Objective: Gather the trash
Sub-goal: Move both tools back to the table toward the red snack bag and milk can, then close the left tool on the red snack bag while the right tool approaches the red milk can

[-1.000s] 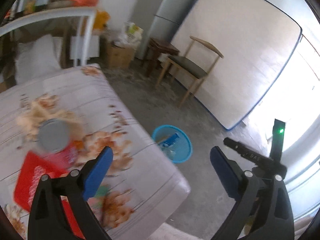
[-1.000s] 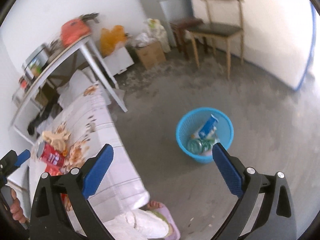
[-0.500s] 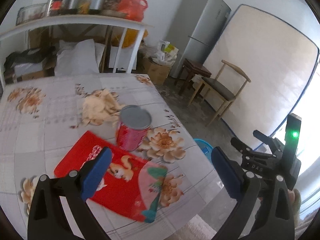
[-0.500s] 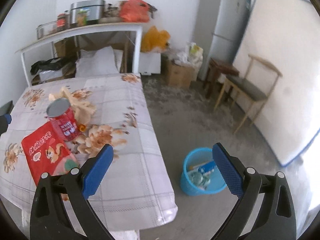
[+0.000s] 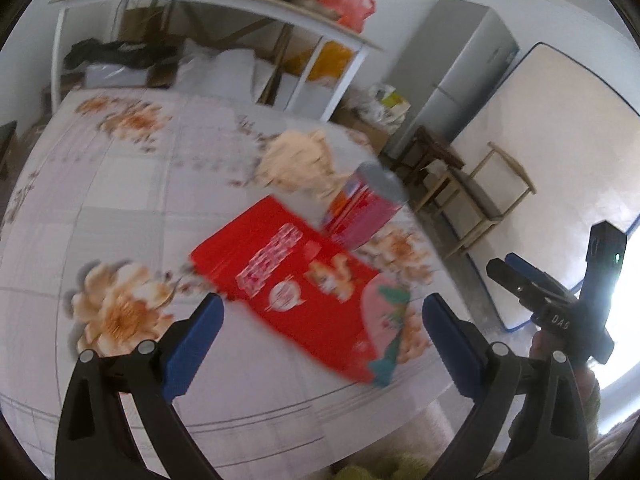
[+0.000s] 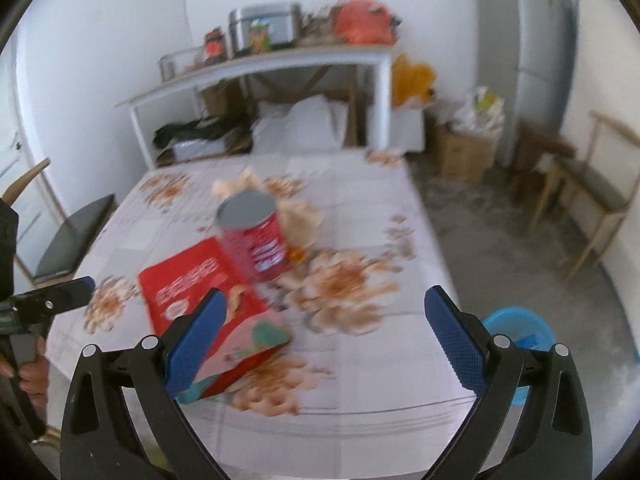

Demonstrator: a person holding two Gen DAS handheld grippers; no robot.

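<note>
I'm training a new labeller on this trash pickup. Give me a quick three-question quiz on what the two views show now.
1. True or false: the red can lies on its side.
2. What does the left hand-held gripper hold? A) the red packet B) the can C) nothing
3. Fill in: the blue basket stands on the ____, beside the table.

Key: 1 false, it stands upright. 2 C, both it and the right hand-held gripper are open. 3 floor.

Daylit, blurred feeds

I see glare blowing out the window [image 5: 624, 320] at the left view's right edge; the table [image 6: 360, 360] and can [image 6: 256, 236] smear, and fisheye corners go black.
</note>
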